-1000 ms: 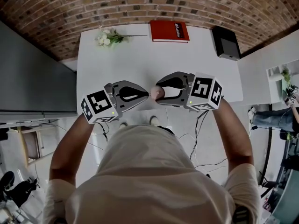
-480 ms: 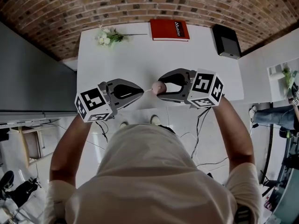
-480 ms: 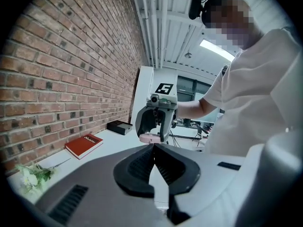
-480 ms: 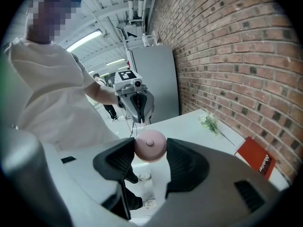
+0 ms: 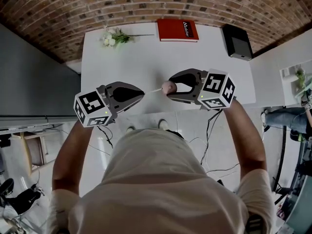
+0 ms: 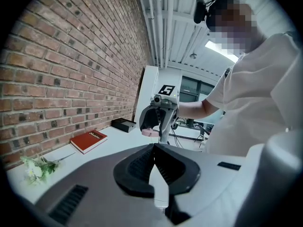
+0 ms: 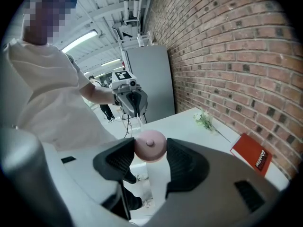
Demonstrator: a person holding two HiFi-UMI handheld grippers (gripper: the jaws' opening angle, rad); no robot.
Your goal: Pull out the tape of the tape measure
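1. The tape measure (image 5: 167,86), a small round pink case, hangs at the centre of the head view, above the near edge of the white table (image 5: 146,57). It is clamped between the fingers of the right gripper (image 5: 170,88). In the right gripper view a pad presses on each side of the case (image 7: 150,144).
2. The fingers of the left gripper (image 5: 142,92) are closed together. In the left gripper view the pads meet with no gap. The thin pale tape (image 5: 154,90) starts right at their tips, so they appear to pinch its end.
3. The tape's long axis runs almost level across the head view, rising slightly toward the right. The case lies to the right of the left fingers, a short stretch away, and the two grippers face each other along that line.
4. My reading is that the next pull should follow this axis. The left gripper would go toward the left edge of the frame while the right one holds the case or goes the other way.
5. A pull off that line would probably bend the tape at the case's mouth.
6. Only a short length shows, so most of the pulling looks undone.
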